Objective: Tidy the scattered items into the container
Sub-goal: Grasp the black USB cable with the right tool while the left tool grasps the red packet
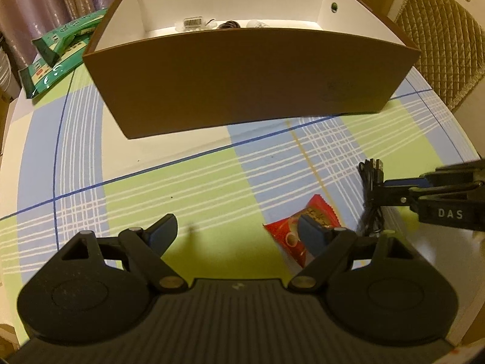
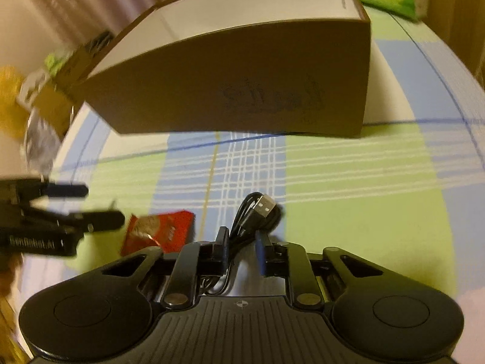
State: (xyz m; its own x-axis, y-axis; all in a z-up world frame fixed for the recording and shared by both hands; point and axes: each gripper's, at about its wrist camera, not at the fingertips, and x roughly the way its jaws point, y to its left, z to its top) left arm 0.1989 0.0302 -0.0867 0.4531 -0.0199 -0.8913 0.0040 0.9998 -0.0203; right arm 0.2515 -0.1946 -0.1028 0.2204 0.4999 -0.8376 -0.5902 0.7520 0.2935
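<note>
Both grippers are angled steeply down at the table, side by side in front of the box. The left gripper (image 1: 238,233) has its fingers spread wide with nothing between them, hovering low over the checked tablecloth (image 1: 188,182). Its right finger sits over the edge of a red snack packet (image 1: 291,236) lying flat on the cloth, though I can't tell whether it actually touches.

The right gripper (image 2: 241,242) is pressed together on a bundle of black USB cable (image 2: 257,215). The fingers pinch the coiled part, and the silver USB plug sticks out past the fingertips. From the left wrist view you can see the cable bundle hanging down from those fingers, with its lower end at or near the cloth, just beside the packet.

Counting stuff: one red packet, one cable bundle, both still outside the container. One brown cardboard box (image 1: 242,82) with a white inside stands further back on the table, open at the top. Over the near wall I can make out about three small things along its floor, one with a barcode label, too small to name.

Off to the left of the box there are two or three green packages (image 1: 57,51) in a pile. A padded chair back (image 1: 442,39) sits behind the table on the right.
</note>
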